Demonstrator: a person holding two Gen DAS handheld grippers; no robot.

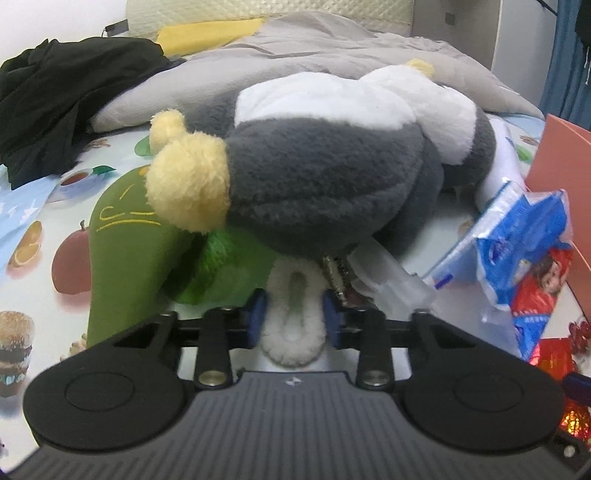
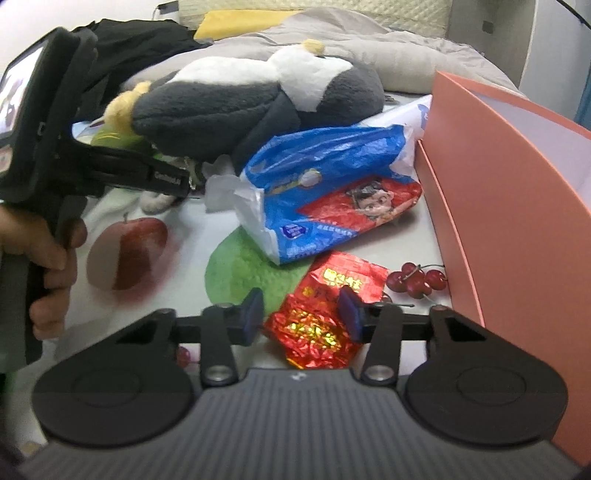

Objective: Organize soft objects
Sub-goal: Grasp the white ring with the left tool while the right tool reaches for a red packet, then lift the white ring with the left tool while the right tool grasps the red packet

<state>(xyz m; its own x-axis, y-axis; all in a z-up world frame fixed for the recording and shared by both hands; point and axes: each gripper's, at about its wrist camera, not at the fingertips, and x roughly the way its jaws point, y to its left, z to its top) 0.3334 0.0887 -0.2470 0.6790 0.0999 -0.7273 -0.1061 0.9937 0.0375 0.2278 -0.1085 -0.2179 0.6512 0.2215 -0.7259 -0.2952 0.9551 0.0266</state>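
Note:
A grey and white plush penguin (image 1: 332, 166) with yellow feet lies on the bed; it also shows in the right wrist view (image 2: 236, 99). Under it lies a green plush toy (image 1: 129, 240). My left gripper (image 1: 294, 317) is shut on a small white fuzzy plush piece (image 1: 293, 332) just below the penguin. My right gripper (image 2: 301, 314) is open, its fingers on either side of a red foil packet (image 2: 325, 314) on the sheet. A blue and red tissue pack (image 2: 325, 192) lies beyond the packet.
An open salmon-pink box (image 2: 517, 192) stands at the right. A grey quilt (image 1: 332, 48), black clothes (image 1: 66, 92) and a yellow cloth (image 1: 207, 33) lie at the back of the bed. The left gripper's body (image 2: 55, 129) fills the left of the right wrist view.

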